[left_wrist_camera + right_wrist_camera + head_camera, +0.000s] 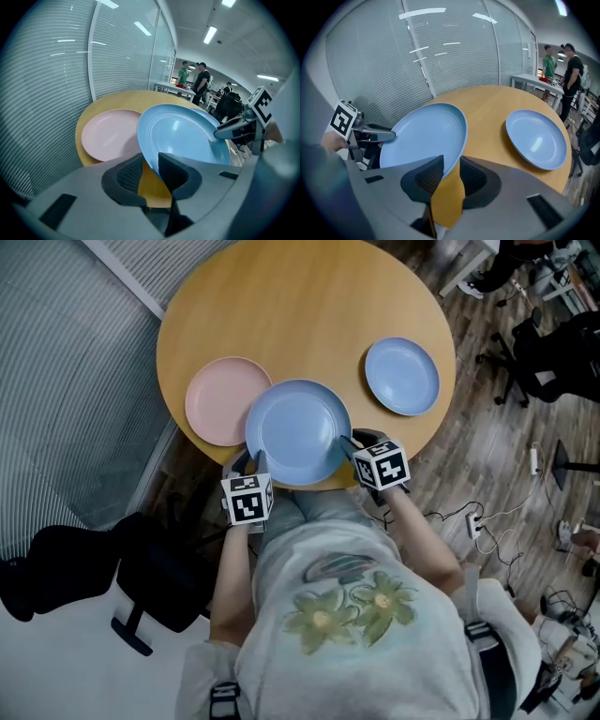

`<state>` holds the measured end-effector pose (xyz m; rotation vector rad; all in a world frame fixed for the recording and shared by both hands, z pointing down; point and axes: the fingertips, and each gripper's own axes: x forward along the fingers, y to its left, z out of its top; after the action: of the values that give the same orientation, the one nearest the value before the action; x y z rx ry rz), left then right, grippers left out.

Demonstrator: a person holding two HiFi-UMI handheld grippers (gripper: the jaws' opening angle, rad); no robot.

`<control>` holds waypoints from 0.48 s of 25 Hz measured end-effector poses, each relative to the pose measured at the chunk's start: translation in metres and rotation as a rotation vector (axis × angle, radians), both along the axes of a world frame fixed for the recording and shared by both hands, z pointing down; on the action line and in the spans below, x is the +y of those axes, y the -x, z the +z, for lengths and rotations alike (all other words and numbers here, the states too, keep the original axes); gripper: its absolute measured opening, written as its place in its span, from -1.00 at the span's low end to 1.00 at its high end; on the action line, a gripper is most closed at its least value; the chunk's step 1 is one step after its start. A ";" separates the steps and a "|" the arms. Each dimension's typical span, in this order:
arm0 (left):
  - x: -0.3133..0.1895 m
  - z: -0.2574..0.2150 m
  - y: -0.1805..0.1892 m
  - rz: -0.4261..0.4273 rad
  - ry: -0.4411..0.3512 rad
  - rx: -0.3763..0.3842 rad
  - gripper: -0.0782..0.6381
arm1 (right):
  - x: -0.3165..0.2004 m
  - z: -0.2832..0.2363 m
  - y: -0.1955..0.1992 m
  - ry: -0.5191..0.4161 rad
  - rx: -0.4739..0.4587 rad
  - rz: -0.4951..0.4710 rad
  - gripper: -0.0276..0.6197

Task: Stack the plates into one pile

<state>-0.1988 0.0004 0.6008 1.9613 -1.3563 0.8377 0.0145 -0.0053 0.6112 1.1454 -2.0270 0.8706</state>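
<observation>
A large blue plate (298,432) hangs tilted over the near edge of the round wooden table (300,296). My left gripper (255,463) is shut on its near-left rim and my right gripper (349,448) on its near-right rim. In the left gripper view the plate's rim (183,136) sits pinched between the pads of the left gripper (151,171). The right gripper view shows the same for the plate (424,136) and the right gripper (450,173). A pink plate (220,399) lies on the table to the left, partly under the held plate. A smaller blue plate (401,376) lies to the right.
A black office chair (141,577) stands by my left side on the floor. More chairs (553,352) and cables (469,517) are to the right of the table. A glass wall with blinds (47,84) runs along the left. People (199,82) stand far behind.
</observation>
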 end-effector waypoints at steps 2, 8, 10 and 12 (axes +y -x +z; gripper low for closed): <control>0.007 -0.001 0.012 -0.031 0.002 -0.005 -0.45 | 0.001 -0.002 0.013 -0.001 -0.007 -0.030 -0.53; 0.013 -0.012 0.045 -0.127 -0.024 -0.020 -0.45 | -0.012 -0.008 0.047 -0.016 -0.015 -0.120 -0.53; 0.009 -0.017 0.056 -0.154 -0.034 -0.025 -0.45 | -0.022 -0.012 0.059 -0.027 -0.018 -0.142 -0.53; 0.001 -0.022 0.066 -0.177 -0.044 -0.029 -0.45 | -0.035 -0.017 0.070 -0.040 -0.018 -0.158 -0.53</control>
<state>-0.2645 0.0015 0.5791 1.8358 -1.5523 0.7608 -0.0550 -0.0403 0.5938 0.9866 -2.1261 0.7669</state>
